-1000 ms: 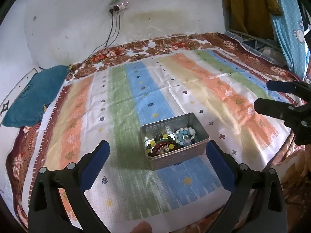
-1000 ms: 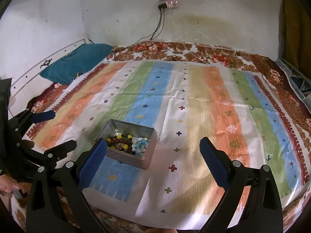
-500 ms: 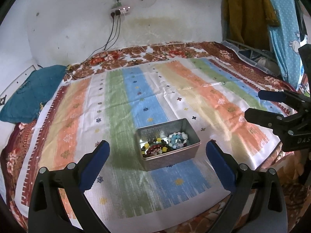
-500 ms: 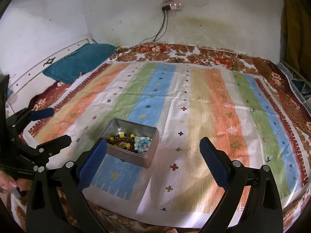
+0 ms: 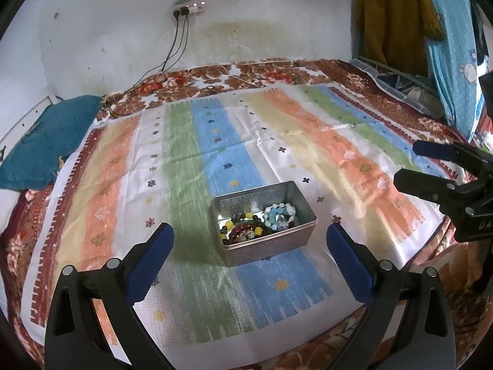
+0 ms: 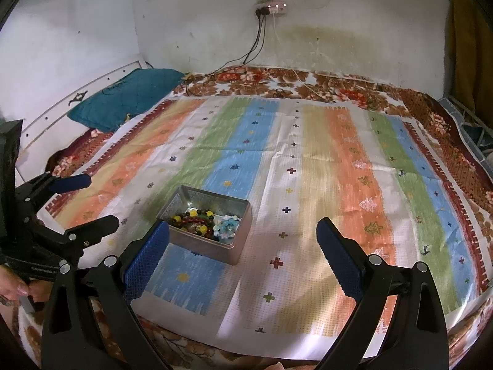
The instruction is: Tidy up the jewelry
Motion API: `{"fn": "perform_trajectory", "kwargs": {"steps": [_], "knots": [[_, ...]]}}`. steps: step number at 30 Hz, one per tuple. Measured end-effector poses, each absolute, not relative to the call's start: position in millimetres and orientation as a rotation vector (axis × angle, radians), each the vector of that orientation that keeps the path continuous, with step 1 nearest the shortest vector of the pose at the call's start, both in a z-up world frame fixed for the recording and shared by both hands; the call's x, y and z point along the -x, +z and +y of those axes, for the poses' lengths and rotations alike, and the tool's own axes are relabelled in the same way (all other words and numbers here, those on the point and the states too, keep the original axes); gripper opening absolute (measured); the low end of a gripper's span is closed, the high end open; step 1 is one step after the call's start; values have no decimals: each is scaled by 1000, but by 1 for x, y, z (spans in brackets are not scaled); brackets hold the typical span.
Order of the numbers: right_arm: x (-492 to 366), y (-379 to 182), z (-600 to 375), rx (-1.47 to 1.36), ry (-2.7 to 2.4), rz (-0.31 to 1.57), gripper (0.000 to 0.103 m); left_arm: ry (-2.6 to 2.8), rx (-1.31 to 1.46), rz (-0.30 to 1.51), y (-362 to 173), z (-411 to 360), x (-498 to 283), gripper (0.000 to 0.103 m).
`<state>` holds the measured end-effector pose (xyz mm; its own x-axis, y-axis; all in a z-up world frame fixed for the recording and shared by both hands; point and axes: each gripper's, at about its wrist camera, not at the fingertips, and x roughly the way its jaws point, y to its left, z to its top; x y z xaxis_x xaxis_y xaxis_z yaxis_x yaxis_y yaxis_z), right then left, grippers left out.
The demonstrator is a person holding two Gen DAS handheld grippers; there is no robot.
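Both tools, left [image 5: 250, 246] and right [image 6: 243, 243], gape empty over a striped cloth [image 5: 191, 166] covering the floral bedspread [image 5: 246, 74].

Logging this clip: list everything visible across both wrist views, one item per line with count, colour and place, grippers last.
metal tin: one, silver, open, on the near part of the striped cloth.
bead bracelets: several, count unclear; pale blue, dark red, yellow, black; inside the tin.
striped cloth: one, multicoloured stripes, spread over the floral blanket.
floral blanket: one, brown and red, under the cloth.
pillow: one, teal, far left by the wall.
power strip: one, on the wall, dark cables hanging.
hanging fabrics: mustard and blue, far right.
left gripper: one, black with blue pads, open, empty.
right gripper: one, same, open, empty.
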<state>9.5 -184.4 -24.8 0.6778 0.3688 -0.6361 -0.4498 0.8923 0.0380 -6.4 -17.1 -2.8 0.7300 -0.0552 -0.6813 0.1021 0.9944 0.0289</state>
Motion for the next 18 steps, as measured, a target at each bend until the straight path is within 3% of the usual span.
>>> {"fn": "perform_trajectory", "kwargs": {"steps": [18], "knots": [[-10,-25,-185,128,460,689,97,-91,-87,743,-4,-22,7,97]]}}
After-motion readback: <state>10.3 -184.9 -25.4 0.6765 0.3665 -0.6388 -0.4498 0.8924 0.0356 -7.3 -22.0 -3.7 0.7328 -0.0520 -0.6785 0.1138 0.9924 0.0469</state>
